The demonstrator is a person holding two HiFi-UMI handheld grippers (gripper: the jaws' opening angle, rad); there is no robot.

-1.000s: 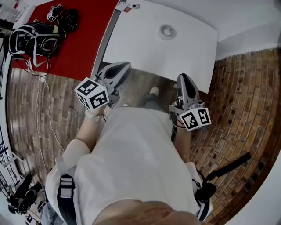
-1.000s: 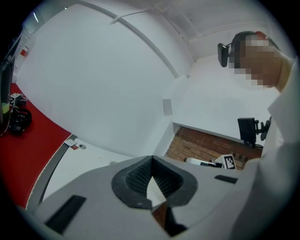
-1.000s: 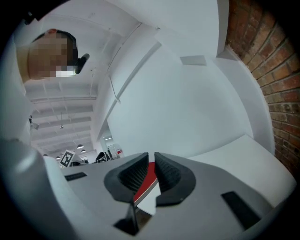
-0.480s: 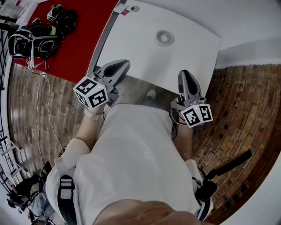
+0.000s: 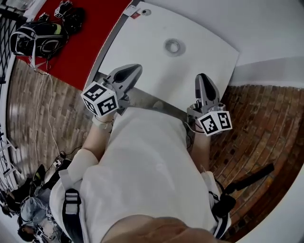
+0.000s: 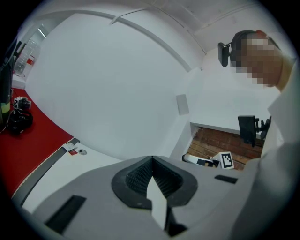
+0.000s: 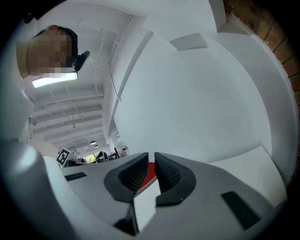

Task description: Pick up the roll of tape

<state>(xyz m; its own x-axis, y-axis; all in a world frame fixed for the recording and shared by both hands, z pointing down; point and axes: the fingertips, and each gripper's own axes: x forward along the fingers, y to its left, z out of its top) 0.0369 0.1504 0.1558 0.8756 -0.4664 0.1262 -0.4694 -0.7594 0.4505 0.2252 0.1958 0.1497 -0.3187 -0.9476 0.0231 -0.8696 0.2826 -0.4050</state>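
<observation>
Overhead: left gripper [image 5: 127,72] and right gripper [image 5: 203,79], both closed and empty, over the near edge of the table [image 5: 142,42]; roll of tape [image 5: 173,46] mid-table.

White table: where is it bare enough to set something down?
The white table is mostly bare: open stretches lie right of the roll of tape up to the table's edge, and between the tape and the near edge. Its far left corner holds a small tag. The red surface beside it is crowded around the black bag.
</observation>
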